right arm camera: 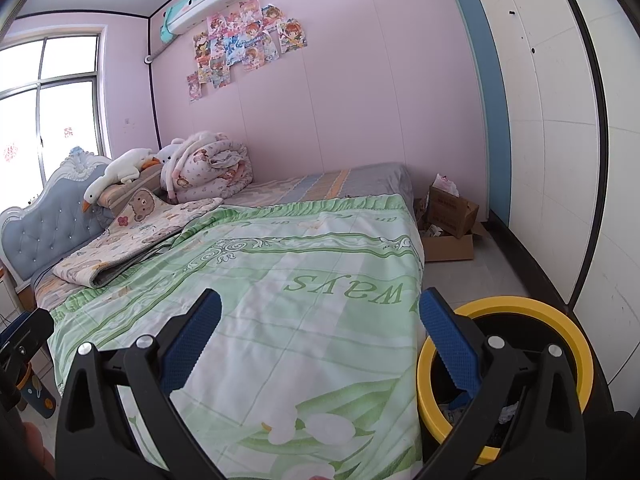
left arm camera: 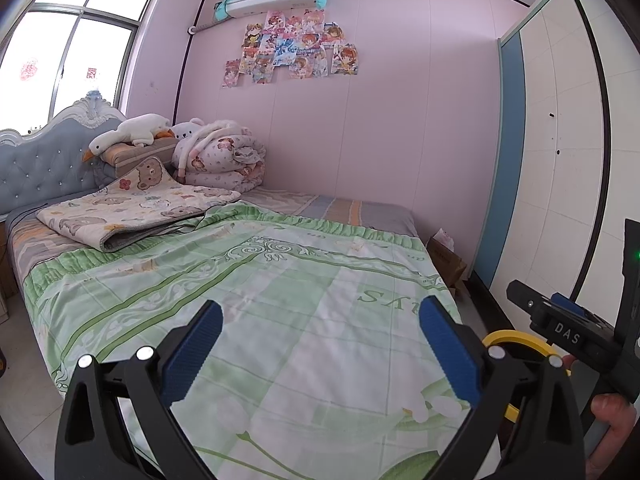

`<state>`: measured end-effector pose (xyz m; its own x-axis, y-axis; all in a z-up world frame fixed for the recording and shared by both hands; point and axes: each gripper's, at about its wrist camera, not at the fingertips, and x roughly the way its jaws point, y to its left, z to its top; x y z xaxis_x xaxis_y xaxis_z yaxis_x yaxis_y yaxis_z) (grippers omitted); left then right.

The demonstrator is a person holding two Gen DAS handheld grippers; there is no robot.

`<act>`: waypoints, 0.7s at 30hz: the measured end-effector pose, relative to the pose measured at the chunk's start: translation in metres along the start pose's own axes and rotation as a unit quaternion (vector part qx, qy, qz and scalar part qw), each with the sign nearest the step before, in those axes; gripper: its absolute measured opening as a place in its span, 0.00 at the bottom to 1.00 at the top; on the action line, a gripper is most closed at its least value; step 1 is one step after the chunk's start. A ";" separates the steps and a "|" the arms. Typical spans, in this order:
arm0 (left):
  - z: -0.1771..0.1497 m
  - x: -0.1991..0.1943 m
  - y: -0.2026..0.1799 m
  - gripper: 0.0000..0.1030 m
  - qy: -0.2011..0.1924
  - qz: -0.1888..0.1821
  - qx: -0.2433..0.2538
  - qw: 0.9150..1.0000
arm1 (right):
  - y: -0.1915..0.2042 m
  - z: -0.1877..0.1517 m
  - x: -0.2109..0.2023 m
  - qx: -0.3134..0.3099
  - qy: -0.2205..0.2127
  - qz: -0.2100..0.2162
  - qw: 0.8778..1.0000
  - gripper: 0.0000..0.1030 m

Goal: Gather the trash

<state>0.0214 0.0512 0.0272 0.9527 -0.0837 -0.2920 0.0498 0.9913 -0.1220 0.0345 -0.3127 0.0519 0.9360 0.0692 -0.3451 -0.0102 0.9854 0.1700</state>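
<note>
A trash bin with a yellow rim (right arm camera: 520,312) stands on the floor at the bed's near right corner; crumpled scraps (right arm camera: 508,412) lie inside it. The same rim shows in the left wrist view (left arm camera: 516,340) behind my left gripper's right finger. My left gripper (left arm camera: 320,344) is open and empty above the green floral bedspread (left arm camera: 280,280). My right gripper (right arm camera: 320,340) is open and empty, over the bedspread (right arm camera: 300,300), its right finger above the bin. The right gripper's body also shows at the right edge of the left wrist view (left arm camera: 568,332).
Folded bear-print blanket (left arm camera: 132,208), rolled quilt (left arm camera: 224,160) and plush goose (left arm camera: 132,132) lie at the bed's head. Cardboard boxes with paper scraps (right arm camera: 452,208) sit on the floor beyond the bed's foot. A white wardrobe (right arm camera: 560,160) runs along the right.
</note>
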 end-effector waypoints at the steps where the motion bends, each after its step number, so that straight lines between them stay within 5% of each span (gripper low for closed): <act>1: -0.001 0.000 0.000 0.92 0.000 0.000 0.000 1.000 | 0.000 0.000 0.000 0.000 0.000 0.000 1.000 0.92; 21: -0.004 0.004 -0.001 0.92 0.010 -0.006 0.001 1.000 | 0.000 -0.004 0.000 0.006 0.006 -0.003 1.000 0.92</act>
